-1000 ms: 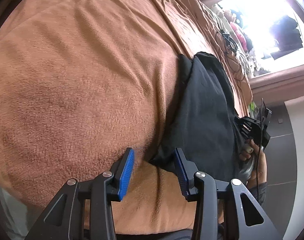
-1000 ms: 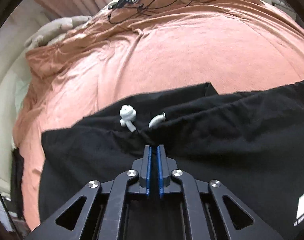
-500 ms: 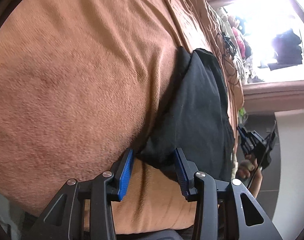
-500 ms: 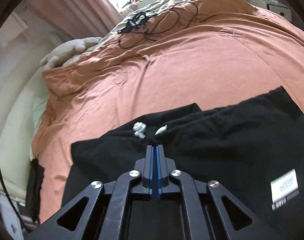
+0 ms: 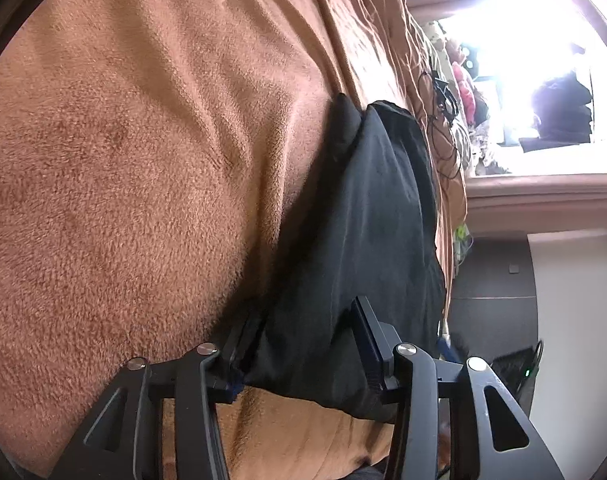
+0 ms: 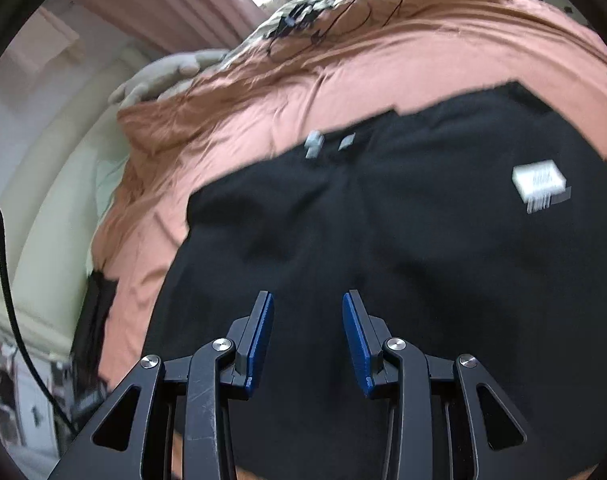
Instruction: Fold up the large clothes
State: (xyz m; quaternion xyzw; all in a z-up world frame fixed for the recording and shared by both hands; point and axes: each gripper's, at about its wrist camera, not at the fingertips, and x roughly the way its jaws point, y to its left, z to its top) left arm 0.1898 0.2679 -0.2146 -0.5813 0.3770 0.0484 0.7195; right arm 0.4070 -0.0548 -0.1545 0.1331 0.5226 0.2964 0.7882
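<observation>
Rust-brown fleece blanket (image 5: 151, 184) covers the bed and fills both views, with a bright window at the upper right of the left wrist view. Across it lies the black garment (image 6: 383, 240), folded flat, a white drawstring (image 6: 314, 145) near its upper edge and a white label (image 6: 537, 182) at the right. The left claw (image 5: 303, 340) straddles a garment corner, jaws part open and just narrowing around the cloth. The right claw (image 6: 306, 336) hangs above the garment, jaws just parted, empty.
</observation>
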